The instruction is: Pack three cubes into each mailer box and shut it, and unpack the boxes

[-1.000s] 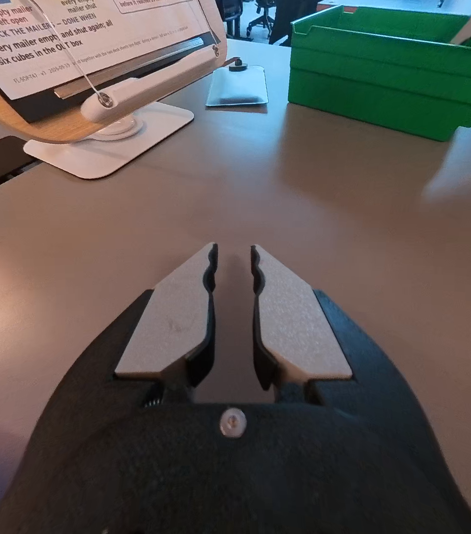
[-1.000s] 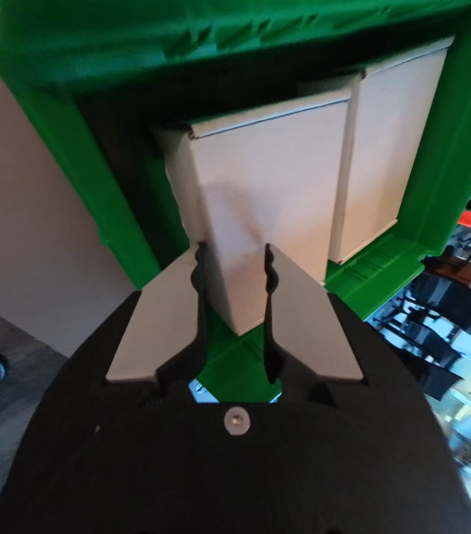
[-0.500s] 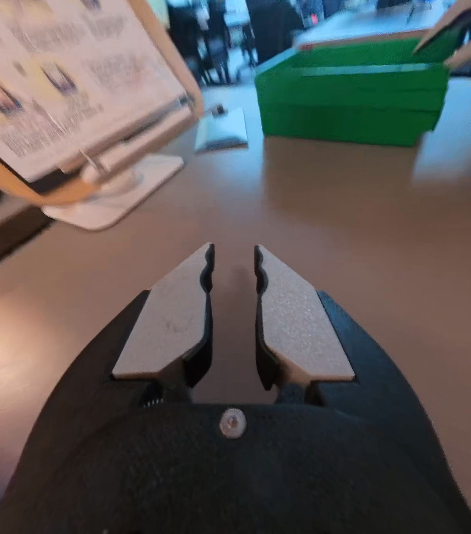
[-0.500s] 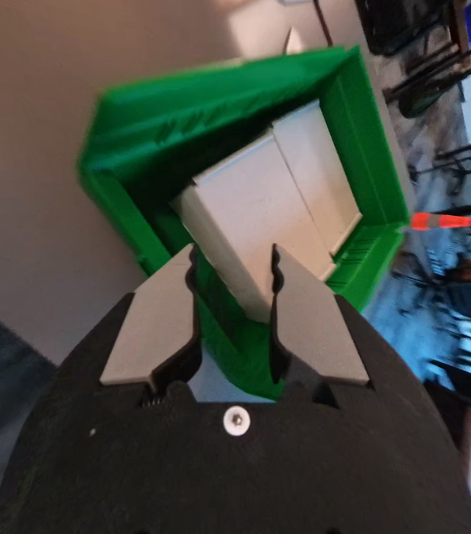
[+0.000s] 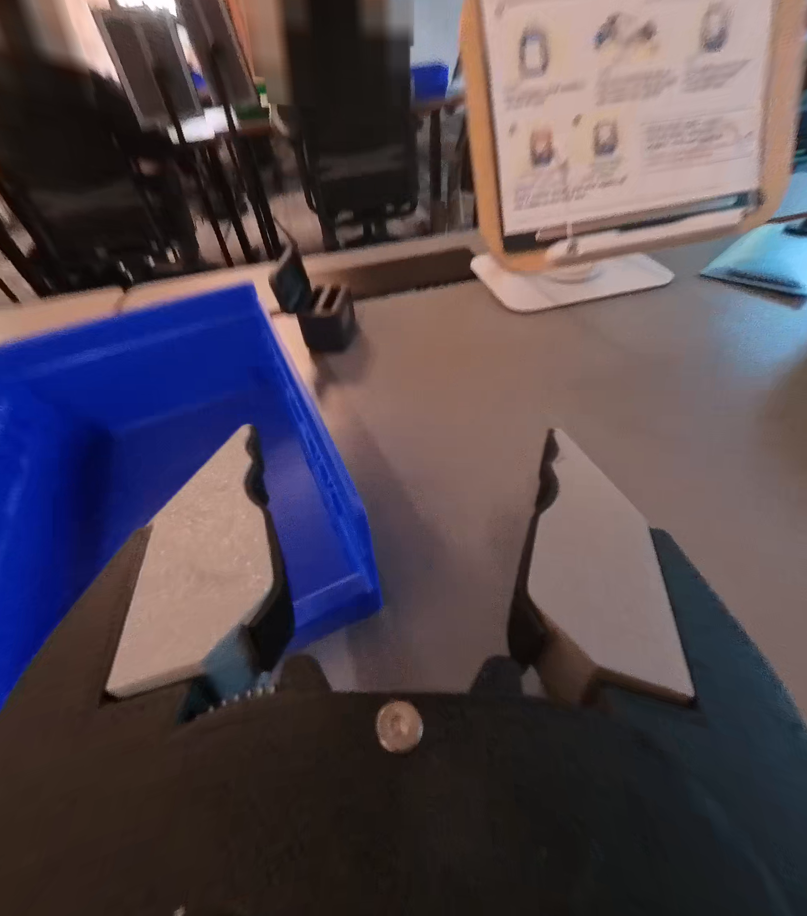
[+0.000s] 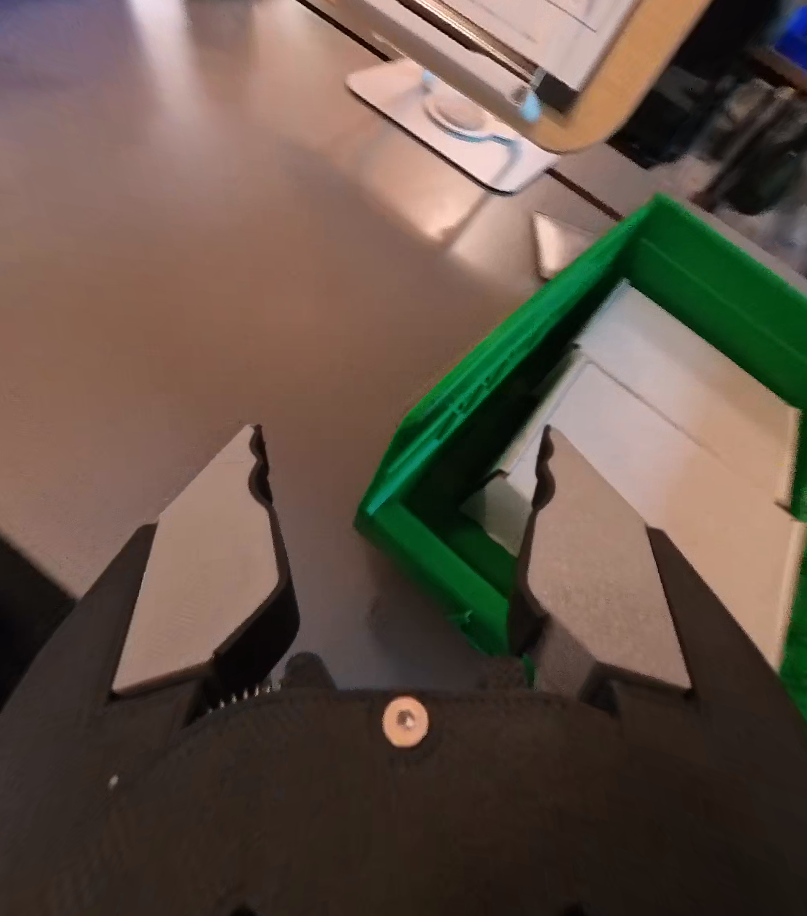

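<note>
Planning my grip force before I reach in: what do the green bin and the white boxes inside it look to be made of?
The green bin looks like moulded rigid plastic: uniform saturated colour, ribbed wall, thick stepped rim, slight sheen. The white mailer boxes look like matte cardboard: flat panels, straight folded edges and a seam between two lids, though blur hides any texture. Both claws are open and empty.

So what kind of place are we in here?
Probably an office or lab workroom set up for a packing exercise: a grey worktable with a blue bin, a green bin holding white boxes, and office chairs behind.
</note>
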`<act>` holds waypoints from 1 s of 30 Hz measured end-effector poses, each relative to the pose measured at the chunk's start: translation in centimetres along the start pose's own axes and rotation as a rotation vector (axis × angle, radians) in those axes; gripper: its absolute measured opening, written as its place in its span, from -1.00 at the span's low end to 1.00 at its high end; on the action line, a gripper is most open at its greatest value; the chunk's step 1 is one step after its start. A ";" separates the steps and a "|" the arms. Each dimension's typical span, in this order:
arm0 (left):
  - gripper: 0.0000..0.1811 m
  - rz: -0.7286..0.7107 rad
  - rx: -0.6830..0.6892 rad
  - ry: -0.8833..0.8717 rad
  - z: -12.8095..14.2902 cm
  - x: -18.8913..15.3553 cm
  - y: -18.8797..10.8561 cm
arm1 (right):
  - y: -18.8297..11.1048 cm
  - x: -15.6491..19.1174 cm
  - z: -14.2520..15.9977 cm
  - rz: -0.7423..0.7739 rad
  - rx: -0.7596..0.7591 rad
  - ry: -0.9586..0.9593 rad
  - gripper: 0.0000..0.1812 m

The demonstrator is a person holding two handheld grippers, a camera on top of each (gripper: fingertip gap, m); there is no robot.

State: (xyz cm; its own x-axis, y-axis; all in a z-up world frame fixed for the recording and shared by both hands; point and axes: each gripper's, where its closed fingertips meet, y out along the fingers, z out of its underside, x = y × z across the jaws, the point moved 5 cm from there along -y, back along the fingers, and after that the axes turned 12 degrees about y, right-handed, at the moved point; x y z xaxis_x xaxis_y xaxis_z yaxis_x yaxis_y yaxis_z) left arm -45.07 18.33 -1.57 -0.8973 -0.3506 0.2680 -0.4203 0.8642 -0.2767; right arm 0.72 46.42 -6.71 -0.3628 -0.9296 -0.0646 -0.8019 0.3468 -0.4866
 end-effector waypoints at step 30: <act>-0.97 -0.290 -0.126 0.080 -0.5 8.0 -6.0 | 10.7 21.8 -7.4 -0.171 0.027 -0.183 -0.75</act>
State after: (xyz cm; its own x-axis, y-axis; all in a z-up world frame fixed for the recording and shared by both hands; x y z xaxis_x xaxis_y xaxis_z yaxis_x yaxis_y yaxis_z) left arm -49.65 10.56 2.72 -0.7274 -0.5635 0.3916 -0.6321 0.7723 -0.0631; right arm -19.28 30.79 -6.89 -0.1292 -0.9824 -0.1348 -0.8302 0.1816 -0.5271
